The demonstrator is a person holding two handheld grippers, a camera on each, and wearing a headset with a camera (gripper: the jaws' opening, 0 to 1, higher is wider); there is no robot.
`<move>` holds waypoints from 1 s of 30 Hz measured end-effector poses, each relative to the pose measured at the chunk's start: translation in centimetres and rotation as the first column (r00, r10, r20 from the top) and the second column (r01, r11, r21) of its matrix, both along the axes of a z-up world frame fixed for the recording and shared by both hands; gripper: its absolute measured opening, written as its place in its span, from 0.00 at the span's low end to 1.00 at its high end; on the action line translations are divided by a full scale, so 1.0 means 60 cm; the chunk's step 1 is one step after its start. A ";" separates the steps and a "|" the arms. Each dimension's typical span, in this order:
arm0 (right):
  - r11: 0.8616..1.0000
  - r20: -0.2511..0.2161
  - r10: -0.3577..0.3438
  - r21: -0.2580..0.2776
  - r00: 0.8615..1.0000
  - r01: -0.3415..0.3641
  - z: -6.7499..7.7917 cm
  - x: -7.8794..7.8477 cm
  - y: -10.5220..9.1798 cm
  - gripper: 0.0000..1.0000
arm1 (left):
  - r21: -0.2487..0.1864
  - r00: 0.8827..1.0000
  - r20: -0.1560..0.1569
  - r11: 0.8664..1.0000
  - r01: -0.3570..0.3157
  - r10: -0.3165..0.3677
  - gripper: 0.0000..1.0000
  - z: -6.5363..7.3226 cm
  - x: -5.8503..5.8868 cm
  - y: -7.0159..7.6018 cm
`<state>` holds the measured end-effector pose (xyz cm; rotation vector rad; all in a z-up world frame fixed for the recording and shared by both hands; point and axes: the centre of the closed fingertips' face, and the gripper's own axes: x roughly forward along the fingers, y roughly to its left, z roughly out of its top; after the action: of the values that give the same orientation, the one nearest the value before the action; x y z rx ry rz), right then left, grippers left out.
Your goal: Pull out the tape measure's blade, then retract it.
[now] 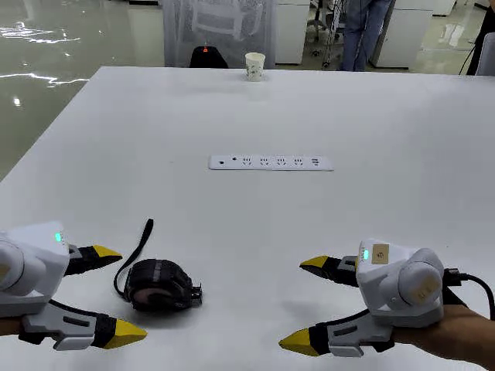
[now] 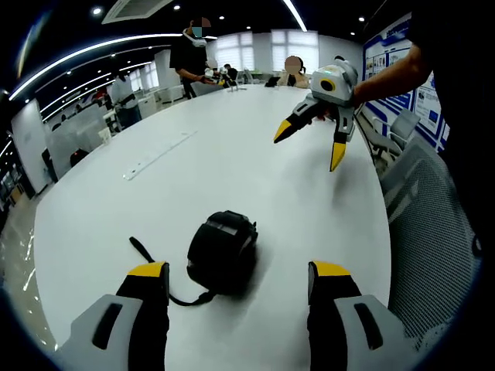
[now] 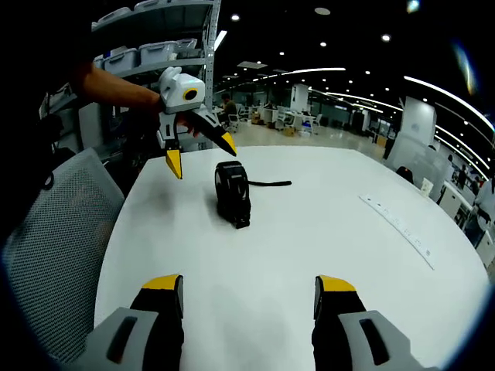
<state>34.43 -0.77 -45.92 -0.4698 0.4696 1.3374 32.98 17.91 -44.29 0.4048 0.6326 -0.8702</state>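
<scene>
A black tape measure with a black wrist strap lies on the white table, its blade tucked in. My left gripper stands open just left of it, jaws either side of its near end but apart from it; the tape measure lies between and beyond the yellow fingertips. My right gripper hovers open well to the right, with nothing in it. From there the tape measure lies ahead, with the left gripper behind it.
A white power strip lies mid-table. A paper cup stands at the far edge, with a mesh chair behind it. A person stands at the back right. Bare tabletop separates the two grippers.
</scene>
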 end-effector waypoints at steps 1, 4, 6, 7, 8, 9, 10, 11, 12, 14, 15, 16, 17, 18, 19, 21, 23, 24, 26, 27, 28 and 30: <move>1.000 -0.002 0.006 -0.004 1.000 -0.006 -0.001 0.001 0.003 0.67 | 0.006 1.000 -0.002 1.000 0.008 -0.008 0.68 0.000 0.002 0.000; 1.000 -0.011 0.024 -0.011 1.000 -0.024 -0.003 0.004 0.011 0.64 | 0.021 1.000 -0.008 0.999 0.025 -0.025 0.66 -0.001 0.006 0.001; 0.999 -0.012 0.036 -0.014 0.999 -0.037 -0.004 0.005 0.017 0.64 | 0.025 0.999 -0.015 0.999 0.033 -0.032 0.63 -0.001 0.009 0.001; 0.999 -0.012 0.042 -0.017 0.999 -0.042 -0.004 0.005 0.019 0.64 | 0.027 0.999 -0.017 0.999 0.038 -0.037 0.62 -0.001 0.009 0.001; 0.999 -0.013 0.051 -0.019 0.999 -0.051 -0.005 0.006 0.023 0.63 | 0.030 0.999 -0.020 0.999 0.044 -0.044 0.61 -0.001 0.010 0.000; 0.998 -0.014 0.056 -0.021 0.998 -0.057 -0.006 0.006 0.025 0.63 | 0.034 0.999 -0.021 0.998 0.050 -0.049 0.60 -0.002 0.010 0.001; 0.998 -0.014 0.061 -0.022 0.998 -0.062 -0.006 0.007 0.028 0.62 | 0.038 0.998 -0.022 0.998 0.052 -0.052 0.60 -0.002 0.012 0.001; 0.997 -0.015 0.069 -0.024 0.998 -0.069 -0.006 0.008 0.032 0.62 | 0.045 0.998 -0.023 0.997 0.060 -0.059 0.60 -0.003 0.013 0.002; 0.997 -0.015 0.074 -0.026 0.997 -0.075 -0.007 0.008 0.034 0.61 | 0.049 0.998 -0.025 0.997 0.065 -0.063 0.60 -0.003 0.014 0.002; 0.995 -0.010 0.090 -0.033 0.996 -0.091 -0.008 0.010 0.040 0.60 | 0.056 0.997 -0.031 0.996 0.075 -0.073 0.59 -0.004 0.017 0.003; 0.995 -0.011 0.097 -0.037 0.995 -0.097 -0.009 0.011 0.042 0.59 | 0.059 0.997 -0.032 0.995 0.078 -0.076 0.59 -0.004 0.019 0.004; 0.993 -0.005 0.108 -0.041 0.994 -0.108 -0.009 0.013 0.046 0.58 | 0.062 0.996 -0.034 0.995 0.082 -0.080 0.59 -0.004 0.021 0.004; 0.993 -0.004 0.113 -0.042 0.994 -0.113 -0.009 0.014 0.049 0.57 | 0.065 0.996 -0.036 0.994 0.086 -0.083 0.58 -0.005 0.023 0.004; 0.992 -0.007 0.117 -0.044 0.993 -0.117 -0.010 0.016 0.052 0.56 | 0.068 0.995 -0.038 0.994 0.090 -0.088 0.58 -0.005 0.025 0.005; 0.992 -0.008 0.120 -0.046 0.993 -0.120 -0.011 0.017 0.054 0.55 | 0.070 0.995 -0.040 0.993 0.094 -0.091 0.57 -0.006 0.026 0.005; 0.990 -0.010 0.130 -0.049 0.991 -0.130 -0.013 0.020 0.059 0.55 | 0.076 0.994 -0.046 0.992 0.103 -0.099 0.56 -0.008 0.030 0.005; 0.988 -0.007 0.146 -0.059 0.989 -0.146 -0.016 0.022 0.065 0.52 | 0.088 0.992 -0.053 0.989 0.120 -0.116 0.54 -0.012 0.031 0.004; 0.987 -0.009 0.148 -0.060 0.989 -0.148 -0.016 0.023 0.067 0.51 | 0.092 0.991 -0.056 0.988 0.127 -0.122 0.52 -0.013 0.032 0.004; 0.984 -0.001 0.167 -0.069 0.986 -0.167 -0.019 0.025 0.074 0.48 | 0.101 0.988 -0.065 0.984 0.144 -0.138 0.49 -0.015 0.033 0.003; 0.982 0.001 0.172 -0.073 0.985 -0.172 -0.020 0.026 0.077 0.48 | 0.105 0.987 -0.069 0.983 0.150 -0.144 0.47 -0.017 0.034 0.003; 0.981 -0.001 0.178 -0.076 0.984 -0.177 -0.021 0.027 0.081 0.47 | 0.112 0.985 -0.072 0.981 0.161 -0.154 0.46 -0.019 0.035 0.003; 0.978 0.002 0.194 -0.081 0.981 -0.194 -0.023 0.028 0.087 0.46 | 0.120 0.983 -0.079 0.978 0.172 -0.163 0.45 -0.022 0.036 0.003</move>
<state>36.12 4.46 -47.30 -0.6014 0.4801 1.5069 35.14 18.12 -45.62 0.5505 0.7270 -1.0107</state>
